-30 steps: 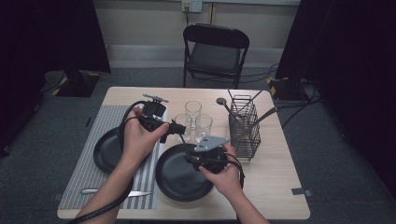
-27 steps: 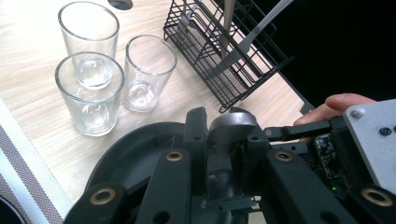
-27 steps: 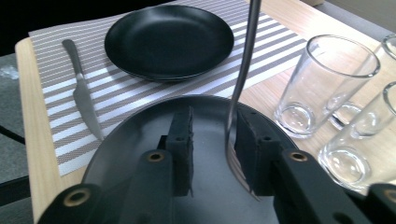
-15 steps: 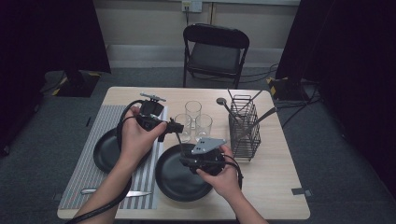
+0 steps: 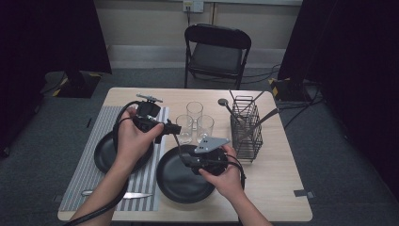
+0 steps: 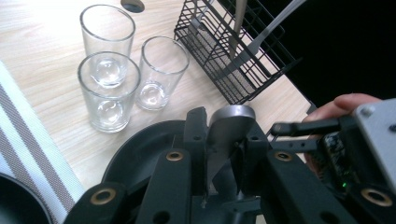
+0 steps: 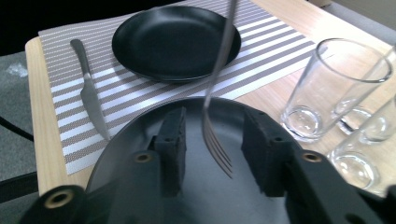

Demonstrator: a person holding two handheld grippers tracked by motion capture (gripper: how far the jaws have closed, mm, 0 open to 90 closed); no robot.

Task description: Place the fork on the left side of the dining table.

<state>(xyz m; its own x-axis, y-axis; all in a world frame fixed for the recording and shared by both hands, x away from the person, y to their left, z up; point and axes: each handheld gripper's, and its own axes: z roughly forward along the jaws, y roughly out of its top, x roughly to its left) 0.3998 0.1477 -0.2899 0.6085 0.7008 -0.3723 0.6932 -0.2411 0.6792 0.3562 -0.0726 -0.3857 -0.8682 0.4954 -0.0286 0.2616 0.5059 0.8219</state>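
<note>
My left tool (image 6: 224, 154) clamped fork handle (image 6: 227, 135); fork tines (image 7: 217, 149) hung between my right tool's (image 7: 217, 154) parted jaws. Three glasses (image 5: 195, 123), wire caddy (image 5: 246, 129) stood just beyond plate (image 5: 181, 181).

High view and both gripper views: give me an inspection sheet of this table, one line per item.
Surface: wooden table; striped mat on its left part.
Job's things: fork hanging tines-down over the near plate; far plate and knife on the mat.
Clutter: three glasses; wire caddy holding utensils.
Grippers: left tongs shut on the fork's handle; right tongs open either side of the fork, not touching.
Cables: left cable and right cable loop by the hands; floor cables near the wall.
Surroundings: folding chair, dark curtains.
</note>
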